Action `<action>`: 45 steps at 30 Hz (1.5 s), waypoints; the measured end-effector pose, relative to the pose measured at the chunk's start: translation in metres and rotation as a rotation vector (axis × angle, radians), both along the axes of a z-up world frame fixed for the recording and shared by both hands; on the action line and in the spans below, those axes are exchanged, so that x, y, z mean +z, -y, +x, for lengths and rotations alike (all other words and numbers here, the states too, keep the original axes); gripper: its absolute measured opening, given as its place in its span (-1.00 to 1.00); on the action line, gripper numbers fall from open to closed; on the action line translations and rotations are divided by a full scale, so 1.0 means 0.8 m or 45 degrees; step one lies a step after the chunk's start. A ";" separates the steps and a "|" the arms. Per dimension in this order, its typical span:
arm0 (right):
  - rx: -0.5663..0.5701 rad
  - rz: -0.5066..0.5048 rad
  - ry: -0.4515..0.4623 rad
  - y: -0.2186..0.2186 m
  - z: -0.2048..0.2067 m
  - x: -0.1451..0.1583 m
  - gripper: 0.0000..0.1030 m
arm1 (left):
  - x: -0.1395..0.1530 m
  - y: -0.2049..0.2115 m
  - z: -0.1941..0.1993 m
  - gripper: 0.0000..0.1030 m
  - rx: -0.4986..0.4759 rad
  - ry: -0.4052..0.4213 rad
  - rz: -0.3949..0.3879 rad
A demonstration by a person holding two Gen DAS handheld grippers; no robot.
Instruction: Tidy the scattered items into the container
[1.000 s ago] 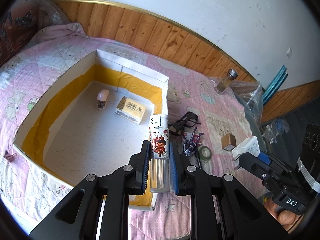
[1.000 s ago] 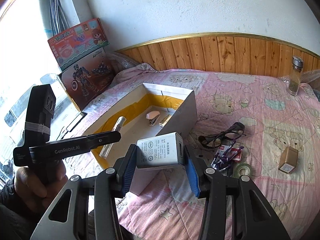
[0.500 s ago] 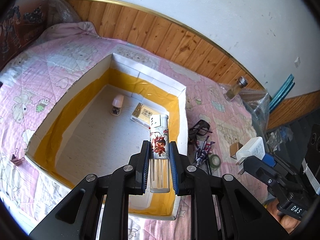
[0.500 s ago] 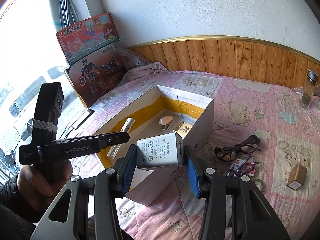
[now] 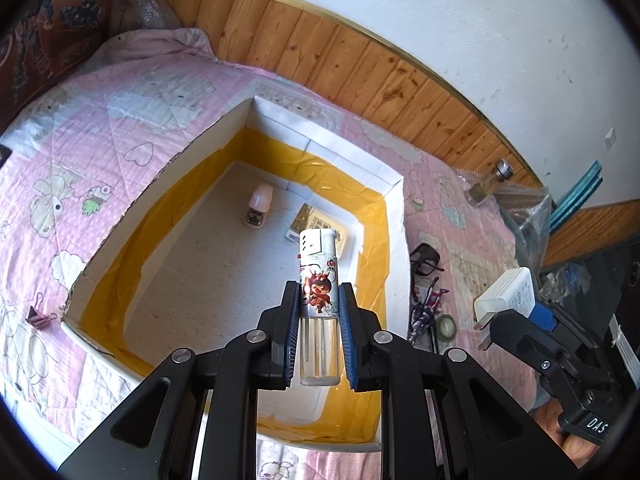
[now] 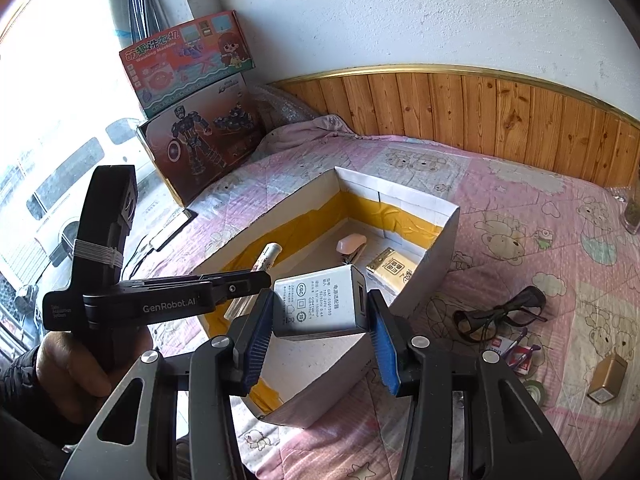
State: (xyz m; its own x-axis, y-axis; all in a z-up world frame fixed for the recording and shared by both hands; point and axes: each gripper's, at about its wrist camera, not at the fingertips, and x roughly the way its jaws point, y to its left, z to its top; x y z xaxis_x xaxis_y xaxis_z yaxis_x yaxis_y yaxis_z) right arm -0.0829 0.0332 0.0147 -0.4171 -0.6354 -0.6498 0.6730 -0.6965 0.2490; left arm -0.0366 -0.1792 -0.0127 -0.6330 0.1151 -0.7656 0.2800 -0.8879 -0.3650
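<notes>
We hold a tall white cigarette lighter with a red cartoon figure and a clear lower tank [image 5: 319, 304] in our left tool [image 5: 319, 336], its blue-padded fingers [image 5: 292, 336] pinching the tank from both sides. The lighter stands upright between them, above the near part of the open white cardboard box lined with yellow tape [image 5: 394, 216], which sits on the bed with the pink cartoon-print quilt [image 5: 120, 128].

Our right tool [image 6: 320, 340] grips a white rectangular plug-in charger with grey printed markings [image 6: 320, 306], pads pressed on its two short sides. In the right wrist view the charger hangs over the near corner of the box [image 6: 448, 240]. From the left wrist view the same charger [image 5: 506, 296] shows at the right, beyond the box's right wall.

Inside the box lie a small pale pink stapler [image 5: 258, 204] and a flat yellow-and-white printed packet [image 5: 312, 220], both near the far wall and just beside each other.

On the quilt to the right of the box rest dark-framed glasses [image 6: 500, 314], a small cluster of purple and red clips [image 6: 516, 350], a roll of greenish tape [image 5: 446, 326] and a small gold-coloured box [image 6: 606, 378]. A pink binder clip [image 5: 38, 316] lies on the quilt left of the box. A glass bottle with a metal cap [image 5: 486, 184] stands near the wooden wall panelling [image 5: 360, 60].
</notes>
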 end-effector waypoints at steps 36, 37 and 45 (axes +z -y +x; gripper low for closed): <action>0.230 0.172 0.137 0.109 -0.084 -0.052 -0.08 | -0.052 0.064 -0.053 -0.62 0.069 0.265 0.029; 0.233 0.177 0.138 0.112 -0.087 -0.053 -0.08 | -0.054 0.065 -0.054 -0.62 0.070 0.270 0.032; 0.272 0.262 0.172 0.144 -0.108 -0.064 -0.08 | -0.063 0.073 -0.058 -0.62 0.085 0.303 0.058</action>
